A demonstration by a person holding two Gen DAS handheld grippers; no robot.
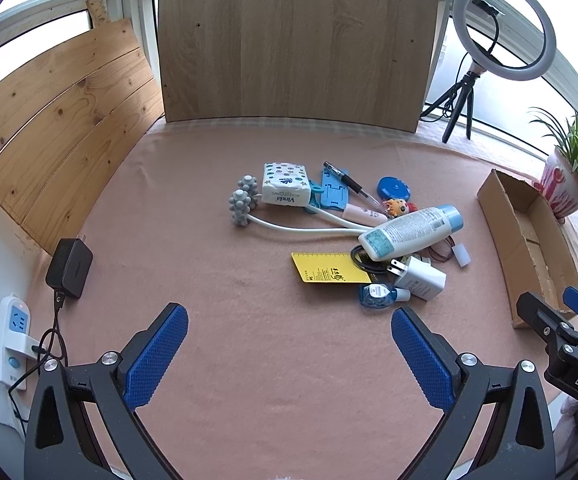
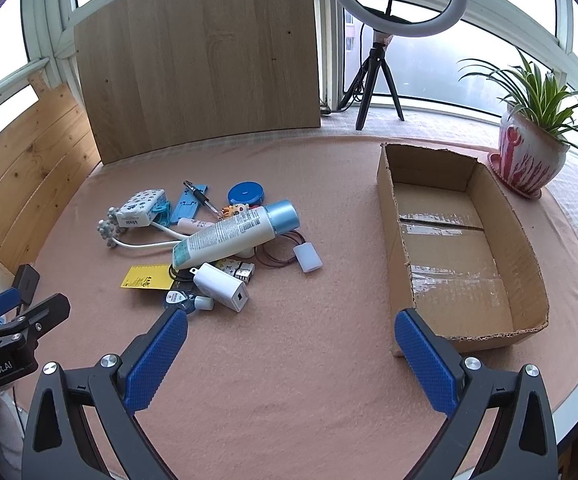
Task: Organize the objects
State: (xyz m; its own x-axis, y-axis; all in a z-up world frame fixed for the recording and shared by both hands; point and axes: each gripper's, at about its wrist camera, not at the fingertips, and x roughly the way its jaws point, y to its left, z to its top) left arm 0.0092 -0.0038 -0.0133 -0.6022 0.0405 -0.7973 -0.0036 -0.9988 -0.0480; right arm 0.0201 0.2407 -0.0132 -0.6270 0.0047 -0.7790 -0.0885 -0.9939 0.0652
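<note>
- Both grippers, left [image 1: 289, 354] and right [image 2: 291, 354], gape empty.
- Pile [image 2: 213, 240] sits upper left of right gripper; box [image 2: 525, 240] upper right.
- Right is nearer both.

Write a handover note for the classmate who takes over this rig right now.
Left claw: open, holding nothing, above the cloth.
Right claw: open, holding nothing, just beside the cardboard box.
The pile lies loose on the cloth: lotion bottle, white charger, tissue pack, yellow card, blue round case.
Done: nothing; the box is empty.
Left: probably move everything into it.
</note>
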